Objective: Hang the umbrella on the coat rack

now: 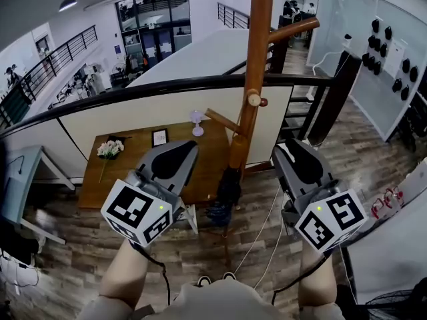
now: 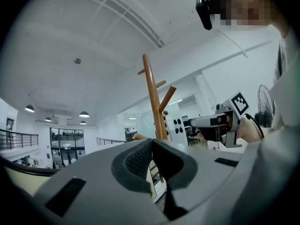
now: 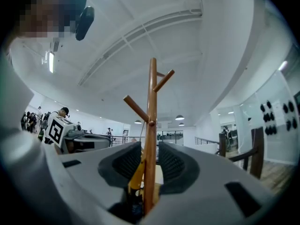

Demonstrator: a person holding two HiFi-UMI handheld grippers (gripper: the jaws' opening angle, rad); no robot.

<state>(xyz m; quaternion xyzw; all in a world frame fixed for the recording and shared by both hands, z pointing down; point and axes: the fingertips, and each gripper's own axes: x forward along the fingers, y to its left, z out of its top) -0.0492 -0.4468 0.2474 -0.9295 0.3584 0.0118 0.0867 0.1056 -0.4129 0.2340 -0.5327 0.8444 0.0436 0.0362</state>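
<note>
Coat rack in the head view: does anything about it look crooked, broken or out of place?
Nothing stands out. The coat rack stands upright and looks whole. A dark umbrella sits low against it, near the base; whether it hangs there or only leans, I cannot tell.

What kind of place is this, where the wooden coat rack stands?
Probably an upper gallery of an open-plan office. A black railing runs along the edge, a lower floor with desks and people shows beyond it, and what looks like a glass partition stands at the right.

Umbrella (image 1: 225,191) beside coat rack (image 1: 257,59); desk (image 1: 137,145) behind both.
</note>
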